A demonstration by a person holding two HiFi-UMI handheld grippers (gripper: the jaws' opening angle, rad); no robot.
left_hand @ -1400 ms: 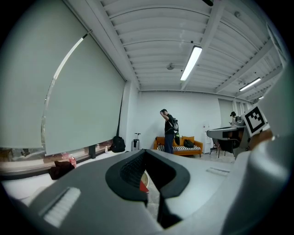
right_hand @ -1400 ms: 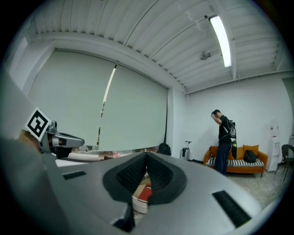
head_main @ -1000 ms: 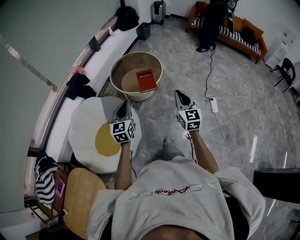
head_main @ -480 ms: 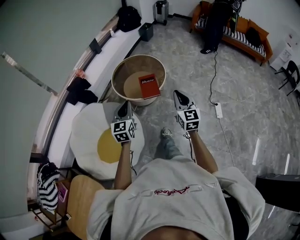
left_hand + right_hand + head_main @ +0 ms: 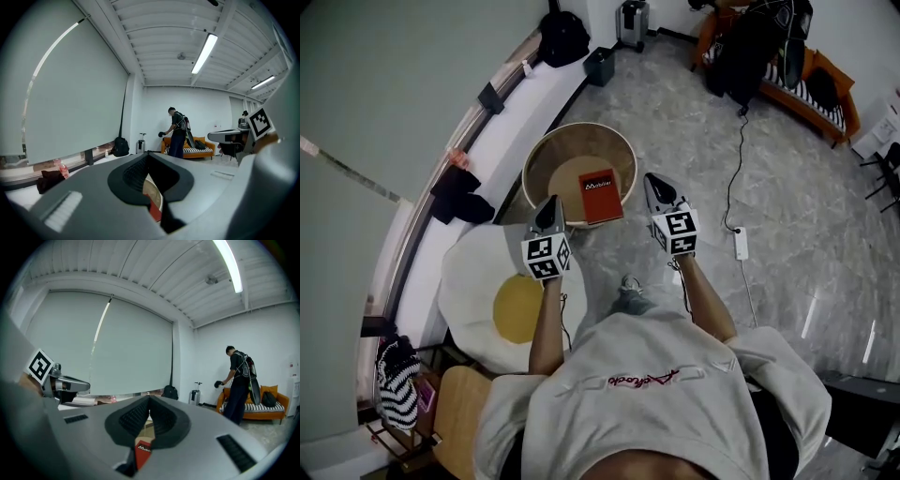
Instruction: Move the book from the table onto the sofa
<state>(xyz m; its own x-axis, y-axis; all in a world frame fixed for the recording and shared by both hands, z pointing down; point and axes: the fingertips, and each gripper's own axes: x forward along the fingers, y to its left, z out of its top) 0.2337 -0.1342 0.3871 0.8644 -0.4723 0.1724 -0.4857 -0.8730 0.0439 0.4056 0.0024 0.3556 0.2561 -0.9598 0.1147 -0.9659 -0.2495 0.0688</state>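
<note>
Left gripper (image 5: 550, 208) jaws closed, nothing held; right gripper (image 5: 654, 187) same, tips together, empty. Both hover near the rim of the round table (image 5: 531, 161), flanking the red book (image 5: 600, 195) lying flat inside it

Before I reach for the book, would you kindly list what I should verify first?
1. Book lies flat on the round table with nothing on top: ok.
2. Left gripper fingers apart for a grasp: not ok, they are together and empty.
3. Right gripper fingers apart: not ok, they are together and empty.
4. Grippers at the book: not ok, both are short of it, near the table's rim.
5. Egg-patterned sofa has bare room for the book: ok on the part that shows.
6. Person at the far wall is well away: ok.
</note>
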